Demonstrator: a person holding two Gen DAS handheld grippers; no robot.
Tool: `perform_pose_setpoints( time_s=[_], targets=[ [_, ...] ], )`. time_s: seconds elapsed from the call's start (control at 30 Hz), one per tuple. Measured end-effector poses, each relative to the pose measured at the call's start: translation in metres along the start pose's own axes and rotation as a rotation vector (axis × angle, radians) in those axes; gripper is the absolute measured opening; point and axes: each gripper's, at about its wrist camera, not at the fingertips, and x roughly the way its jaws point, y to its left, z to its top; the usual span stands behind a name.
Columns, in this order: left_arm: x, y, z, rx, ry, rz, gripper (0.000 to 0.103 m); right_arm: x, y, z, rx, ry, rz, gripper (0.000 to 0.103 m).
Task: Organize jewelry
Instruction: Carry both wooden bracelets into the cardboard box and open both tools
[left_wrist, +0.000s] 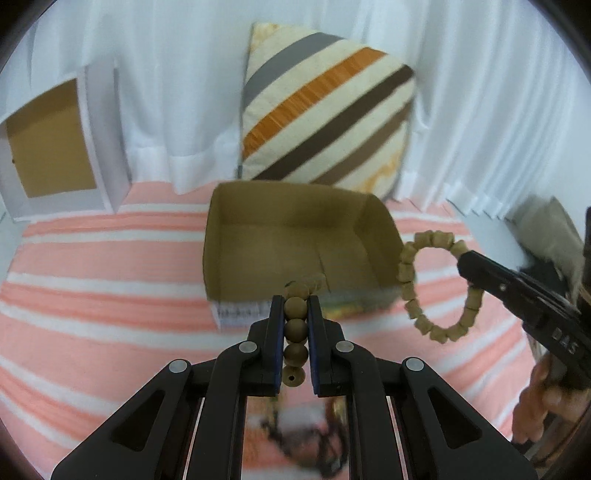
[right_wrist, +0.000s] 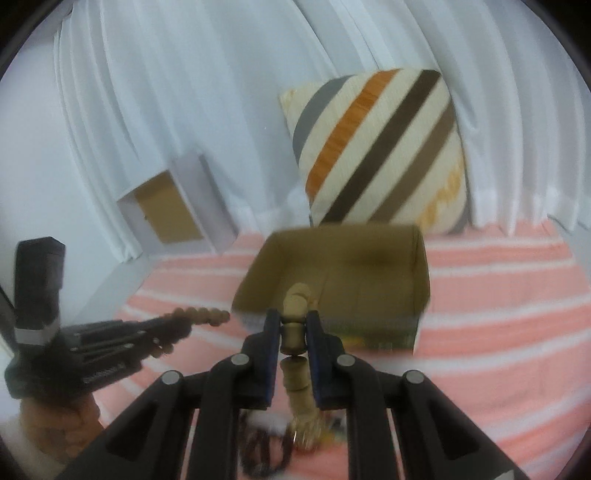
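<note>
An open brown cardboard box (left_wrist: 295, 243) stands on the pink striped bedspread; it also shows in the right wrist view (right_wrist: 343, 273). My left gripper (left_wrist: 295, 306) is shut on a brown round-bead bracelet (left_wrist: 295, 328), held just in front of the box's near wall. My right gripper (right_wrist: 293, 325) is shut on a tan wooden bead bracelet (right_wrist: 293, 332); in the left wrist view that bracelet (left_wrist: 436, 288) hangs as a loop to the right of the box. The left gripper and its beads (right_wrist: 199, 315) show at left in the right wrist view.
A striped cushion (left_wrist: 325, 107) leans against white curtains behind the box. A white box with a brown inside (left_wrist: 51, 147) stands at the back left. Dark blurred jewelry (right_wrist: 266, 446) lies on the bedspread under my right gripper.
</note>
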Motion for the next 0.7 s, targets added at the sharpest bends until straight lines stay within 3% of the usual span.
perform_pose_setpoints(
  time_s=[0.2,0.43,0.5,0.57,0.63,0.7],
  targets=[
    [0.062,0.004,0.03,0.001,0.036,0.041,0.009,0.061,-0.023,0.037,0.014,0.023,-0.043,0.015],
    [0.117,0.01,0.032,-0.013,0.095,0.05,0.012,0.126,-0.054,0.031,0.069,0.101,-0.082,0.016],
    [0.123,0.012,0.029,-0.02,0.098,0.055,0.032,0.132,-0.06,0.028,0.086,0.11,-0.087,0.026],
    [0.121,0.014,0.026,-0.022,0.075,0.071,0.082,0.132,-0.065,0.024,0.105,0.099,-0.086,0.055],
    [0.113,0.016,0.023,-0.027,0.028,0.104,0.094,0.13,-0.066,0.021,0.103,0.086,-0.107,0.065],
    [0.103,0.017,0.019,-0.032,-0.001,0.11,0.095,0.126,-0.066,0.018,0.094,0.074,-0.138,0.073]
  ],
)
